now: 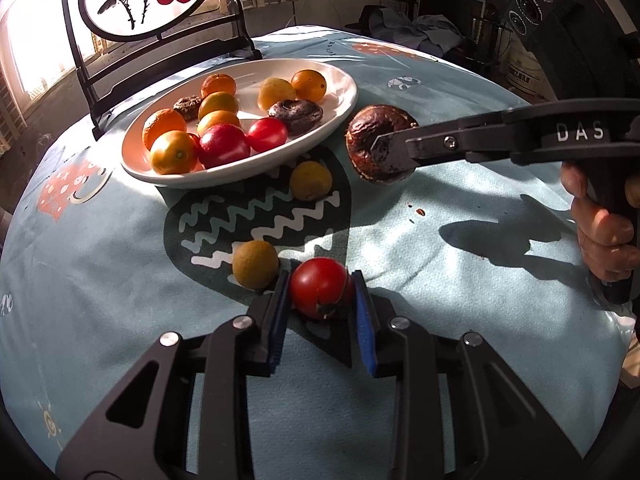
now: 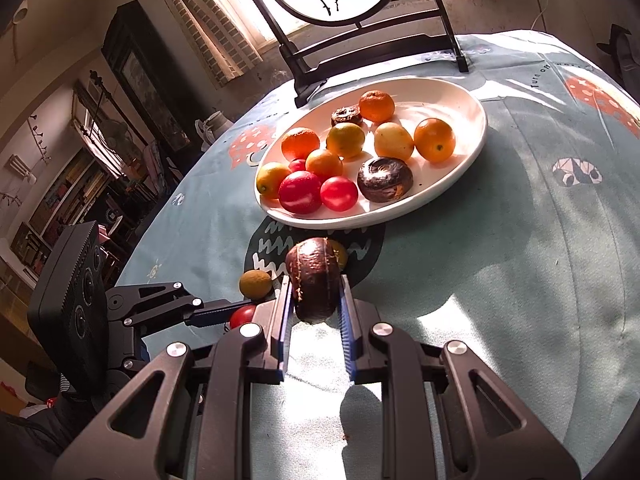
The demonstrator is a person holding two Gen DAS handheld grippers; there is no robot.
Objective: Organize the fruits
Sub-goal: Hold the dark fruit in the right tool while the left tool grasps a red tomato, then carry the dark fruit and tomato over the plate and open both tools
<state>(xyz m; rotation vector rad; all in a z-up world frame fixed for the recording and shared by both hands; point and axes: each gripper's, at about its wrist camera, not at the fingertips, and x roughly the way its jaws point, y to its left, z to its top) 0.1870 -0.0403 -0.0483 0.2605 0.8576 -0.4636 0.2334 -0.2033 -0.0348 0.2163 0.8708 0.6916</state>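
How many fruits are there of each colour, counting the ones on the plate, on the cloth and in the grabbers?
Red fruits: 4
Orange or yellow fruits on the plate: 7
Dark brown fruits: 3
Dull yellow-brown fruits on the cloth: 2
Total: 16

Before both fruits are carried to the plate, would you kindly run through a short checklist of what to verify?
1. Left gripper closed on the red tomato, fingers at both sides: ok.
2. Right gripper shut on the dark brown fruit: ok.
3. Brown fruit clear of the cloth: ok, lifted in the left wrist view.
4. Tomato lifted: cannot tell.
5. Free space on the white plate: ok, far side bare.
6. Loose fruits left on the tablecloth: not ok, two greenish-yellow fruits remain.
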